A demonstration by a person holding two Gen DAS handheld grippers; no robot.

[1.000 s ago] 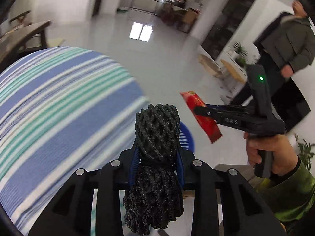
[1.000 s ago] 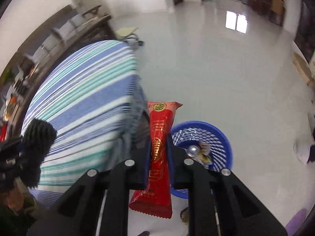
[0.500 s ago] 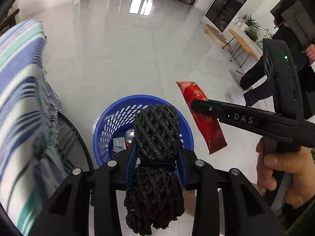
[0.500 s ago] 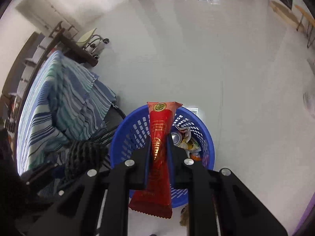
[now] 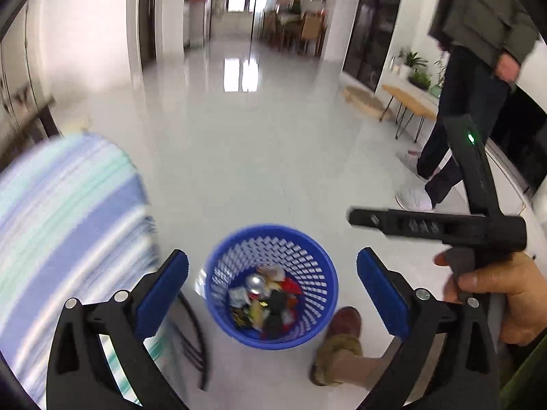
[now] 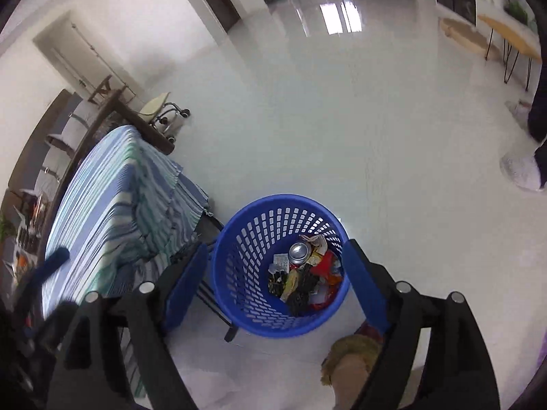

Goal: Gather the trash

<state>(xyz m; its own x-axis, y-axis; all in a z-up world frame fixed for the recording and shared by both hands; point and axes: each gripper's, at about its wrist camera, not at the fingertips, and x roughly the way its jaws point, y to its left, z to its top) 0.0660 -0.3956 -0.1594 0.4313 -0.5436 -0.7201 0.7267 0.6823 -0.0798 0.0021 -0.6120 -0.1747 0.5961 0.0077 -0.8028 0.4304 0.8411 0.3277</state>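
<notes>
Both grippers hang over the blue basket (image 5: pixel 309 333), jaws spread wide and holding nothing.

In the left wrist view, the left gripper (image 5: pixel 271 275) frames the basket between its blue pads (image 5: pixel 160 294); the basket sits on the white floor (image 5: pixel 246 157) at about 6 o'clock, just below the midpoint of the fingers. The trash (image 5: pixel 265 304) lies heaped in the basket's bottom: a silver can (image 5: pixel 254 282), crumpled wrappers, a red scrap and a dark lump of netting (image 5: pixel 275 307). At 3 o'clock the right gripper (image 5: pixel 352 217) shows side-on, held in the right hand (image 5: pixel 502 294); from this angle its jaws cannot be read. A striped cloth (image 5: pixel 68 225) fills 9 o'clock, blurred. A brown shoe (image 5: pixel 342 324) stands just beside the basket at 5 o'clock, and a bystander (image 5: pixel 478 68) stands at 2 o'clock.

In the right wrist view, the right gripper (image 6: pixel 275 268) also brackets the basket (image 6: pixel 239 273), which lies at 6 o'clock between its pads (image 6: pixel 186 283). The trash (image 6: pixel 304 276) rests inside, can (image 6: pixel 299 251) uppermost, red wrapper (image 6: pixel 326 263) just beside it. The cloth (image 6: pixel 112 212) drapes at 9 o'clock, touching the basket's left side.
</notes>
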